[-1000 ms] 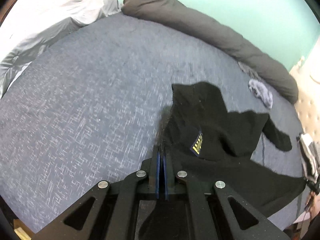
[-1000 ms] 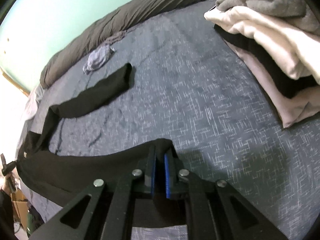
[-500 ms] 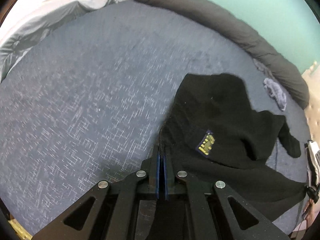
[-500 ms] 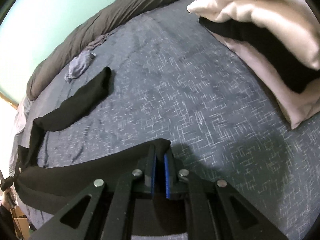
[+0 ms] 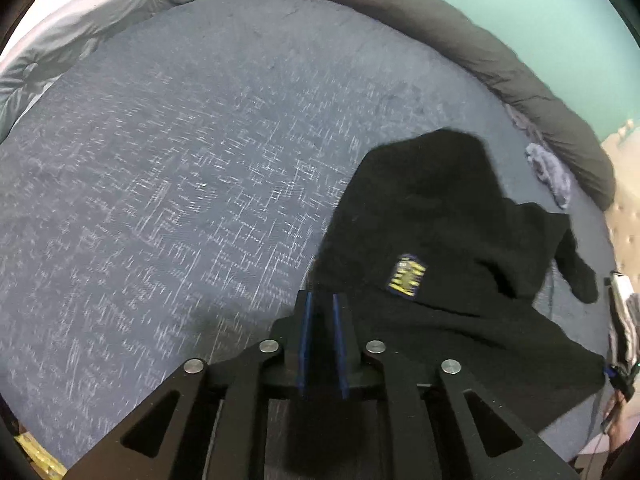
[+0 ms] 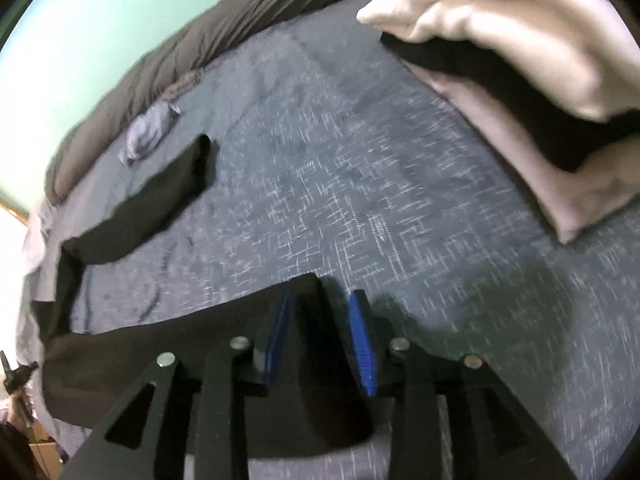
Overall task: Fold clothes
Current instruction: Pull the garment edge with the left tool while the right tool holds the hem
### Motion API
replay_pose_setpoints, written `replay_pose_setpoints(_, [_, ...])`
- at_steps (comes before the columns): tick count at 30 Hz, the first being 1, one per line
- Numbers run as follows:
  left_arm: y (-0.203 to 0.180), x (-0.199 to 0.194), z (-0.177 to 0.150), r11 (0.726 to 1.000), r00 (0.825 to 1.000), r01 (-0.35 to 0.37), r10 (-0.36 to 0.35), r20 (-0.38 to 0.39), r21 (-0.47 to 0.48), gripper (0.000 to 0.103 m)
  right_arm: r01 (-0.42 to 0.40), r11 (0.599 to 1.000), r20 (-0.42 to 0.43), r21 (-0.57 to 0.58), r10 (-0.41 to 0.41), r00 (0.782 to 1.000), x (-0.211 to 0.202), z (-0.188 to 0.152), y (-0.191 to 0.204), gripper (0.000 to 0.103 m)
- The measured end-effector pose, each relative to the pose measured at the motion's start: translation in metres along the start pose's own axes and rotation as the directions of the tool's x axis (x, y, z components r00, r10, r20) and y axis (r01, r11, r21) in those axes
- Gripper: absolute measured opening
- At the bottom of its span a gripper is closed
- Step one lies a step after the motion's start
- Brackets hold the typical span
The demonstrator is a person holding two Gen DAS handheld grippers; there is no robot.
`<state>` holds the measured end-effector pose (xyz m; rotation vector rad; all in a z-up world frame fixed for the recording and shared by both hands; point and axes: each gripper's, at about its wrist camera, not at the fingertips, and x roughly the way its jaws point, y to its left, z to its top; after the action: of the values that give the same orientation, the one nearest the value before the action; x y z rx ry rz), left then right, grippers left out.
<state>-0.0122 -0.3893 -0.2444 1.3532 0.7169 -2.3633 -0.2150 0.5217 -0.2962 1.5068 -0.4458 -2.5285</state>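
Garment: black top [image 5: 440, 216], lying on the blue-grey patterned bed [image 5: 180, 160], body bunched toward the far side, one sleeve [image 6: 160, 196] stretched out flat toward the dark bolster [image 6: 168, 64].

Left tongs [image 5: 320, 312]: parted by a narrow gap at the hem edge; whether cloth is between the blue pads cannot be told.

Right tongs [image 6: 320, 312]: spread wide, the hem corner lying loose between them, not pinched.

Risks: with both tongs slack, the hem is likely to stay slumped as it lies, crooked, so the fold line could come out skewed. The bunched body may trap a crease under any fold. The outstretched sleeve could drag and twist if the hem is lifted before the sleeve is tucked in.

Markings: small dark patch [image 5: 408, 276] with yellow lettering on the garment; text too blurred to read.

Nearby: pile of cream and grey clothes [image 6: 520, 48]; small crumpled grey cloth [image 6: 148, 132].
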Motion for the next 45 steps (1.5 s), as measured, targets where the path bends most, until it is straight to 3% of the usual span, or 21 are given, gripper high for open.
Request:
replay_pose_setpoints(2, [0.003,-0.011,-0.007,1.0,1.0,0.015,-0.015,0.01,0.012,0.029,-0.021,1.0,-0.011,0.008,0.021,1.0,-0.007,-0.008,-0.005,0.033])
replay_pose_setpoints(6, [0.014,-0.019,-0.025,0.999,0.999,0.04,-0.04,-0.01,0.019,0.032,-0.079,0.997,-0.037,0.026,0.08,0.996,-0.016,-0.026,-0.013,0.033])
replay_pose_setpoints(10, [0.026,-0.014,-0.045,0.999,0.998,0.053,-0.053,-0.041,-0.001,0.044,-0.108,0.994,-0.055,-0.01,0.107,0.993,-0.021,-0.039,-0.009,0.033])
replay_pose_setpoints(17, [0.034,-0.002,-0.072,0.992,0.99,0.114,-0.118,-0.083,-0.049,0.044,-0.111,0.992,-0.079,-0.058,0.106,0.991,-0.02,-0.047,0.004,0.033])
replay_pose_setpoints(20, [0.03,0.002,-0.077,0.993,0.99,0.112,-0.113,-0.087,-0.021,0.044,-0.091,0.993,-0.086,-0.078,0.084,0.993,-0.019,-0.049,0.007,0.03])
replay_pose_setpoints(22, [0.027,0.003,-0.08,0.994,0.99,0.106,-0.106,-0.096,-0.004,0.019,-0.077,0.993,-0.089,-0.086,0.07,0.994,-0.018,-0.049,0.008,0.011])
replay_pose_setpoints(25, [0.027,-0.005,-0.077,0.996,0.994,0.085,-0.085,-0.073,0.009,0.007,-0.067,0.994,-0.078,-0.082,0.061,0.995,-0.02,-0.047,0.007,0.005])
replay_pose_setpoints(38, [0.03,-0.04,-0.065,0.999,1.0,0.025,-0.024,-0.011,0.038,0.003,-0.058,0.995,-0.003,-0.076,0.058,0.998,-0.065,-0.028,-0.004,0.003])
replay_pose_setpoints(45, [0.035,-0.018,-0.072,0.999,0.998,-0.024,0.026,-0.062,0.034,0.003,0.03,0.999,-0.08,-0.036,-0.033,0.996,-0.026,-0.047,-0.02,0.003])
